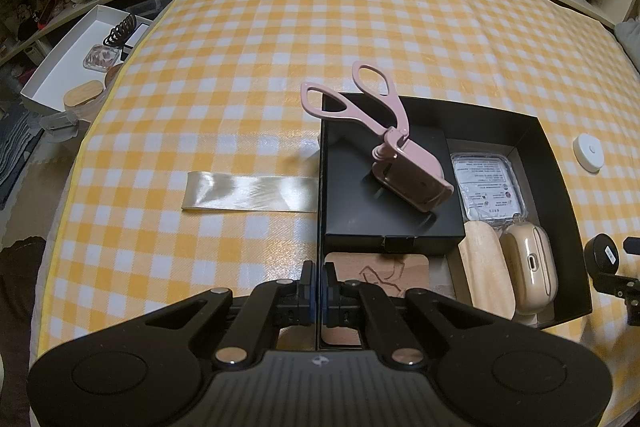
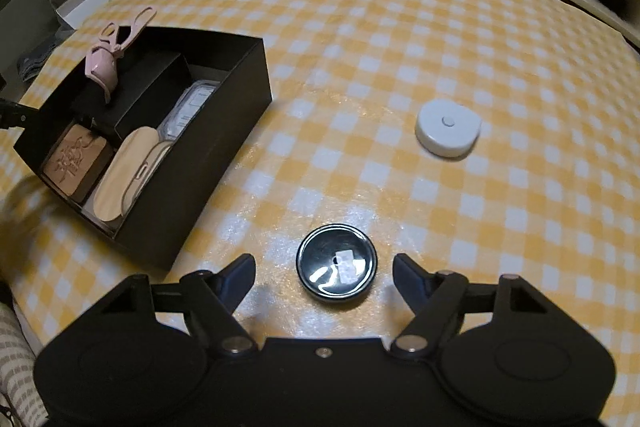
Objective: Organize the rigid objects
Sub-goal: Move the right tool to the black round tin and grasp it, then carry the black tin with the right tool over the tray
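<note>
A black open box point(image 1: 560, 163) point(image 2: 224, 131) stands on the checked cloth. In it are a smaller black box point(image 1: 384, 187), a pink eyelash curler point(image 1: 400, 155) point(image 2: 106, 59) on top of that, a clear packet point(image 1: 488, 187), a wooden oval point(image 1: 486, 271), a beige case point(image 1: 532, 267) and a carved wooden block point(image 1: 380, 271) point(image 2: 74, 163). My left gripper point(image 1: 319, 283) is shut on the box's near left wall. My right gripper point(image 2: 324, 267) is open, its fingers on either side of a round black tin point(image 2: 337, 263) on the cloth.
A white round puck point(image 2: 448, 127) point(image 1: 589, 151) lies right of the box. A cream ribbon strip point(image 1: 248, 193) lies left of it. A white tray point(image 1: 60, 67) with small items sits off the table's left edge. Shelves run along the back.
</note>
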`<action>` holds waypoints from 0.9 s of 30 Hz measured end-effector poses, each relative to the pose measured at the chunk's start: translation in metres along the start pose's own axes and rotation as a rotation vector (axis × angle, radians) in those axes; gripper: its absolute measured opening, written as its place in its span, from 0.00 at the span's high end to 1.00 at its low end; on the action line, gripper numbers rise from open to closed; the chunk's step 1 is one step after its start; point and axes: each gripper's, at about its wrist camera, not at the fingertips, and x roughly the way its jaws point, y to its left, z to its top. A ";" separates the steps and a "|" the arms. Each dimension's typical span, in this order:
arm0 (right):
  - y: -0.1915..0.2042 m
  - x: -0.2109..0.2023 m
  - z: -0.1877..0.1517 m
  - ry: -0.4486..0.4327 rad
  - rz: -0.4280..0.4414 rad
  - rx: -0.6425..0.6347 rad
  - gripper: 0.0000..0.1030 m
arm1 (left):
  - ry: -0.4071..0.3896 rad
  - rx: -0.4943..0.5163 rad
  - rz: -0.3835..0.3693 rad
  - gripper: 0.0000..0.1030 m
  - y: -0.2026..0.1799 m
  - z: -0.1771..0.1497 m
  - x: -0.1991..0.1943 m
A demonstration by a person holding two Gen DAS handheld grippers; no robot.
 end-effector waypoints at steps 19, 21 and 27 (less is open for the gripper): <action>-0.004 0.008 0.003 0.043 -0.039 0.055 0.53 | 0.000 0.000 0.000 0.97 0.000 0.000 0.000; -0.004 0.008 0.004 0.040 -0.042 0.055 0.53 | 0.000 0.000 0.000 0.97 0.000 0.000 0.000; -0.004 -0.006 0.009 -0.020 -0.050 0.071 0.53 | 0.000 0.001 0.000 0.97 0.000 0.000 0.000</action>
